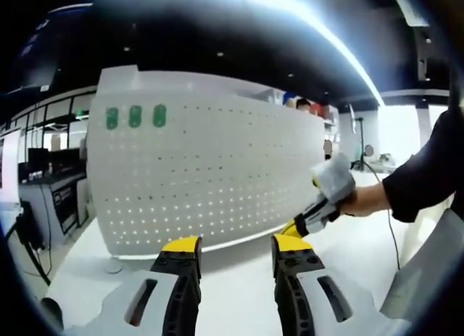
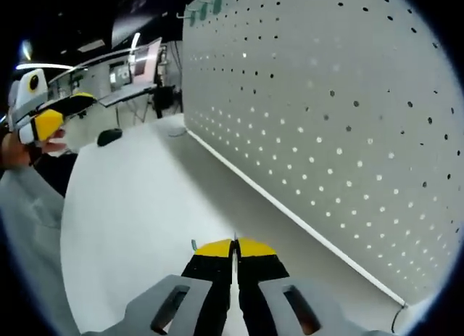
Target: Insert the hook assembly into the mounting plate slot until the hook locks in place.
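Note:
A white pegboard mounting plate (image 1: 210,169) stands upright on the white table (image 1: 235,292). Three green hook pieces (image 1: 135,116) sit in its upper left corner. My left gripper (image 1: 235,245) is open in front of the board, with nothing between its yellow tips. My right gripper (image 1: 304,221) comes in from the right, held by a hand in a black sleeve. In the right gripper view the pegboard (image 2: 326,96) runs along the right, the green hook pieces (image 2: 204,9) are far off, and my right gripper (image 2: 233,247) is shut low over the table. A thin grey bit (image 2: 193,243) shows beside its left tip. My left gripper (image 2: 61,111) is at far left.
A small dark object (image 2: 109,136) lies on the table (image 2: 145,205) near the board's far end. A round white foot (image 1: 112,265) sits by the board's left corner, and cables (image 1: 32,263) hang off the left. Desks and monitors stand behind.

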The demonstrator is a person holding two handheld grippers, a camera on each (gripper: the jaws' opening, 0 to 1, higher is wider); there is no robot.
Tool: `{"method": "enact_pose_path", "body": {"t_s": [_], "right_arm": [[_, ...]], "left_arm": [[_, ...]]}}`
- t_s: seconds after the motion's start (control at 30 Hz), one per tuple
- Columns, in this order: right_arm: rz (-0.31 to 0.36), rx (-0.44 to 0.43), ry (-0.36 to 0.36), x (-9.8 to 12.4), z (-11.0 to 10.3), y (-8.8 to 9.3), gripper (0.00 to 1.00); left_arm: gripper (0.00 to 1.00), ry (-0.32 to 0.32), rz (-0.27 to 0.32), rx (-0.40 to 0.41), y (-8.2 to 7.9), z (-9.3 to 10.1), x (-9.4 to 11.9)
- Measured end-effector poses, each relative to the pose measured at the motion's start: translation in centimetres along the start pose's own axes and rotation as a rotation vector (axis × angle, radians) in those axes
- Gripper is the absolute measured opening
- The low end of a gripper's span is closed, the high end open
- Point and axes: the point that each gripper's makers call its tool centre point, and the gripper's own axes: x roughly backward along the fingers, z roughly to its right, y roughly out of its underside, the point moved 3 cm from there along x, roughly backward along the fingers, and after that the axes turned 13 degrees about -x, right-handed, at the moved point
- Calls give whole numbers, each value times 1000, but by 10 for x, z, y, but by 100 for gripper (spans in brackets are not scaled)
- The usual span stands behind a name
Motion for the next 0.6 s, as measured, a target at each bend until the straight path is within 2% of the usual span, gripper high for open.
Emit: {"method": "enact_pose_path", "body": {"t_s": [0.33,0.6], "right_arm": [[53,-18,-9,10,-14,-16,0],[111,-74,-26,25,-24,-30,0]], "left_arm": [[39,13,7,2,-1,2,0],[39,36,5,-6,-1,8,-2]]}}
